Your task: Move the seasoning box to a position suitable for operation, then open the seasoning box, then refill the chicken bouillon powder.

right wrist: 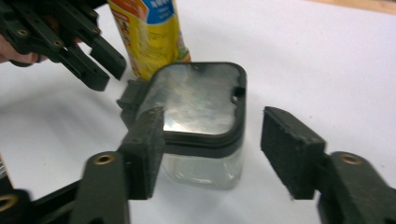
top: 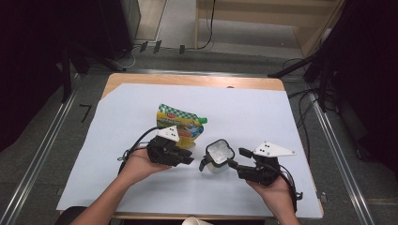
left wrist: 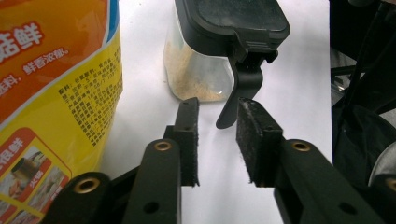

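Standing upright, clear jar (top: 217,158) with black lid holds tan powder; both grippers' fingers gape, gripping nothing.

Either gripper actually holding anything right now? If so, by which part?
Nothing is held. The left gripper has open jaws short of the jar and its black spoon handle; the right gripper straddles the jar without pressing it.

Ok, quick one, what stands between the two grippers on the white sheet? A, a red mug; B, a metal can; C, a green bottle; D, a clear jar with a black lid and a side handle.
D: the clear jar with a black lid and a curved black handle stands on the white sheet between the left gripper and the right gripper, beside a yellow pouch.
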Available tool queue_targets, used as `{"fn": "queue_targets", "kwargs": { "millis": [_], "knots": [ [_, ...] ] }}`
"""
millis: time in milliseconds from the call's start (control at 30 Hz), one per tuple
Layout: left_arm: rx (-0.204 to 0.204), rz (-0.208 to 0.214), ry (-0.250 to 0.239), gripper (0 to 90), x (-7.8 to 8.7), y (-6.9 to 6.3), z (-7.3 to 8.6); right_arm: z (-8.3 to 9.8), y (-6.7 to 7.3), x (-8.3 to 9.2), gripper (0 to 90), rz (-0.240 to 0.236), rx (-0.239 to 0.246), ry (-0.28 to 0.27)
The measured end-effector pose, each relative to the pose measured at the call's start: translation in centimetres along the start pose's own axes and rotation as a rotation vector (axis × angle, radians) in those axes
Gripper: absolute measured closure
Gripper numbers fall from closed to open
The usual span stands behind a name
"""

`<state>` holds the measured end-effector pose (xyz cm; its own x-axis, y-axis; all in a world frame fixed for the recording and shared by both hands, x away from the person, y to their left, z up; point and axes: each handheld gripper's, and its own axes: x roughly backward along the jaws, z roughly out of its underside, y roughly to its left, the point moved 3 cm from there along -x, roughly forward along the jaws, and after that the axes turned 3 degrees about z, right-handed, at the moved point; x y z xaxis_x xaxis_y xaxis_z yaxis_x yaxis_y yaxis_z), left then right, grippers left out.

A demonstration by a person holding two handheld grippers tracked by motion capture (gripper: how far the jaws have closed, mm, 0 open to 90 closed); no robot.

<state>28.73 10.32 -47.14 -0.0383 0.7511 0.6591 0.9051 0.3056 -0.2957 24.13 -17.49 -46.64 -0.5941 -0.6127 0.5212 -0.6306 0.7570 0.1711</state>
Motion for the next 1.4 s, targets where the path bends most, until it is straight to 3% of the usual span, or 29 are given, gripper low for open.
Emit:
{"fn": "queue_targets", "kwargs": {
  "millis": [67,167,333,367,467,500,533,567,1400],
  "knots": [
    [0.027,-0.001,0.001,82.1,-0.2,0.1,-0.1,0.1,-0.3,0.0,49.1,0.031,-0.006,0.017],
    [0.022,-0.005,-0.018,89.2,-0.3,-0.1,-0.5,0.3,-0.7,0.2,51.8,0.052,-0.007,0.017],
    [0.006,-0.016,-0.026,90.0,-0.7,-0.7,-1.0,0.7,-1.0,0.1,61.3,0.017,-0.035,0.04],
    [0.0,-0.024,-0.02,90.0,-0.9,-0.8,-1.1,0.8,-0.9,-0.2,67.8,0.012,-0.047,0.057],
    [-0.009,-0.033,-0.015,90.0,-1.2,-0.8,-1.0,0.9,-0.9,-0.2,74.3,0.0,-0.051,0.059],
    [-0.025,-0.054,-0.001,90.0,-1.6,-0.8,-0.9,0.9,-0.8,-0.2,81.3,-0.011,-0.056,0.055],
    [-0.025,-0.054,-0.001,90.0,-1.6,-0.8,-0.9,0.9,-0.8,-0.2,81.3,-0.011,-0.056,0.055],
    [-0.018,-0.049,-0.002,90.0,-1.8,-0.8,-0.9,1.0,-0.8,-0.1,87.2,-0.01,-0.054,0.057],
    [-0.006,-0.028,-0.02,90.0,-3.5,-1.1,-0.8,1.4,-0.5,-0.6,90.0,-0.005,-0.02,0.092]
  ]
}}
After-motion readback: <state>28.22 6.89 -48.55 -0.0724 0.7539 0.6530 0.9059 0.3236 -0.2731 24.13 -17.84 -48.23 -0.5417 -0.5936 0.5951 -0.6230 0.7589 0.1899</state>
